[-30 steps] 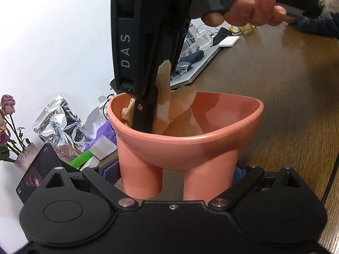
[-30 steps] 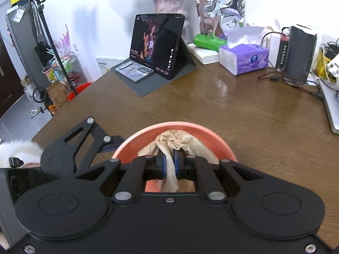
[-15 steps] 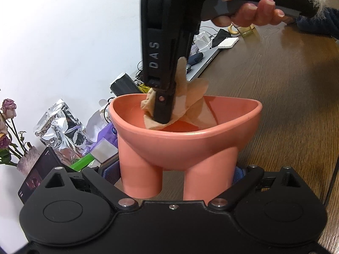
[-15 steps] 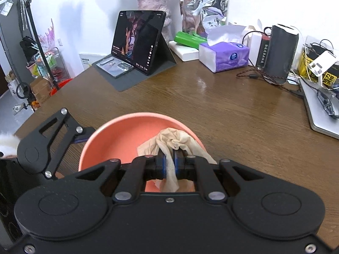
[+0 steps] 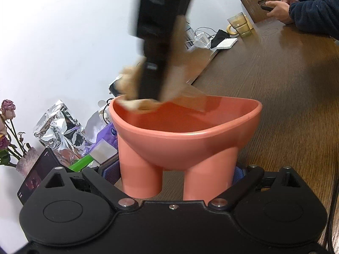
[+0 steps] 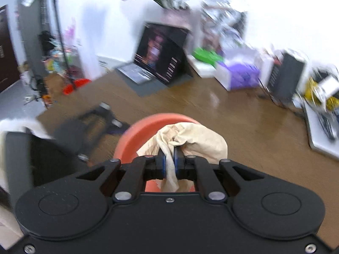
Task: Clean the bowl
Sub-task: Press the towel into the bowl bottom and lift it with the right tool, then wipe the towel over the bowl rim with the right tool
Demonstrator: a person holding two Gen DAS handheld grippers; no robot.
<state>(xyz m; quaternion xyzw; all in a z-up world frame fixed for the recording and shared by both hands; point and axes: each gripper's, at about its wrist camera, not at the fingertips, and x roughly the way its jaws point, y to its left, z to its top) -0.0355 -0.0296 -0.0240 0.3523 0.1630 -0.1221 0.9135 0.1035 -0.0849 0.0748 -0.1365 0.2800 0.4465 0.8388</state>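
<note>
Right now my left claw [image 5: 175, 175] is clenched on the pink bowl [image 5: 186, 131], its blue pads pressed against the outer sides of the bowl's two stubby legs, so the bowl sits upright just in front of that camera, above the brown tabletop [image 5: 275, 97]. My right claw [image 6: 169, 160] is clamped tight on a beige cloth [image 6: 190, 139]; the fabric bunches out ahead of the pads and a strip hangs down between them. From the left wrist view that claw comes in from above, blurred, with the cloth at the bowl's far left rim and partly draped inside it. From the right wrist view the cloth covers the near right part of the bowl, and the rest of the pink inside shows bare to the left.

Along the wall I can make out a foil bag [image 5: 59, 124], a purple tissue box [image 6: 239, 76], a green packet [image 6: 206, 55], a tablet on a stand [image 6: 161, 57] and dried flowers in a vase [image 5: 12, 139]. Farther down the tabletop a glass mug [image 5: 239, 24] stands near another person's sleeve [image 5: 315, 12], whose hand [image 5: 277, 9] holds something dark that I cannot identify.
</note>
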